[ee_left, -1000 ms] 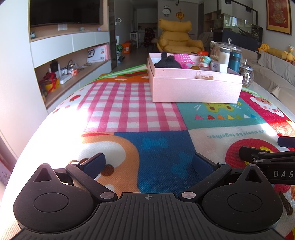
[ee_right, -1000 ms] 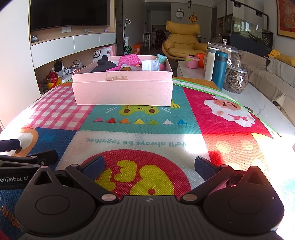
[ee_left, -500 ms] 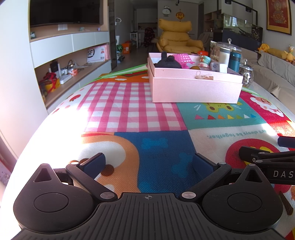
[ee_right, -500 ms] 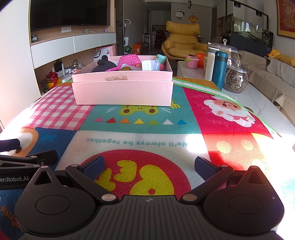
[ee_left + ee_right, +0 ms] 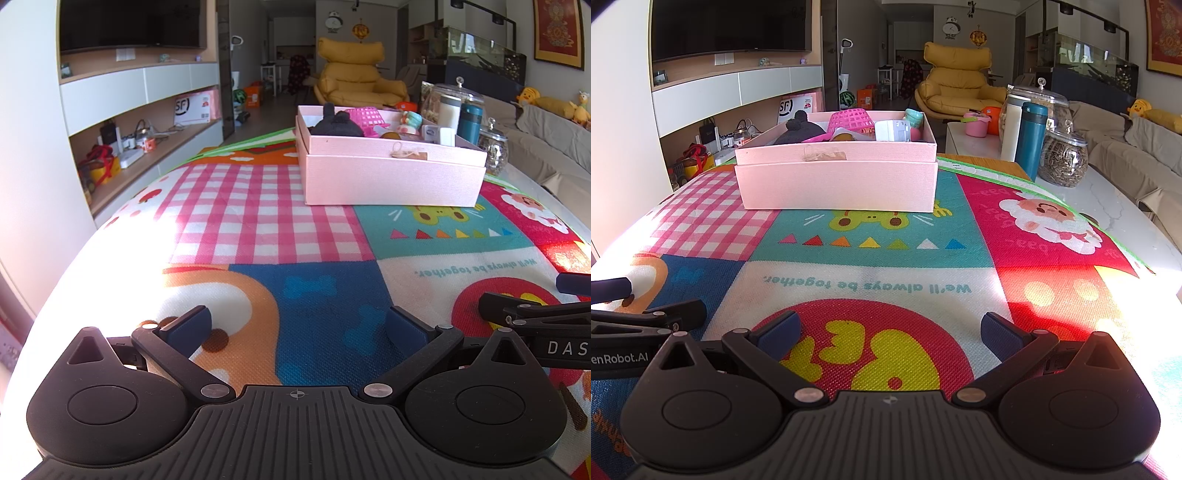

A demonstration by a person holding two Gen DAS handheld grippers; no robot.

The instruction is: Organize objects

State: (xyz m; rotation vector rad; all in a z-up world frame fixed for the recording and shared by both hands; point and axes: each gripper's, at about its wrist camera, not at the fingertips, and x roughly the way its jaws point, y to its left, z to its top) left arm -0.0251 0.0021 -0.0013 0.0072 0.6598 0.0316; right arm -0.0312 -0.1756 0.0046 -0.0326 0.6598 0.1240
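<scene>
Two tongs rest low over the patchwork mat, nothing changed from the frames before

Left tongs (image 5: 297, 326) and right tongs (image 5: 890, 328) both stand spread and empty, side by side near the mat's (image 5: 871, 258) front edge on the tabletop (image 5: 1108, 206); the pink box (image 5: 836, 181) sits well ahead of them at the mat's far end, holding a dark plush (image 5: 334, 125), a pink basket (image 5: 851, 120) and other small items, same as before
</scene>
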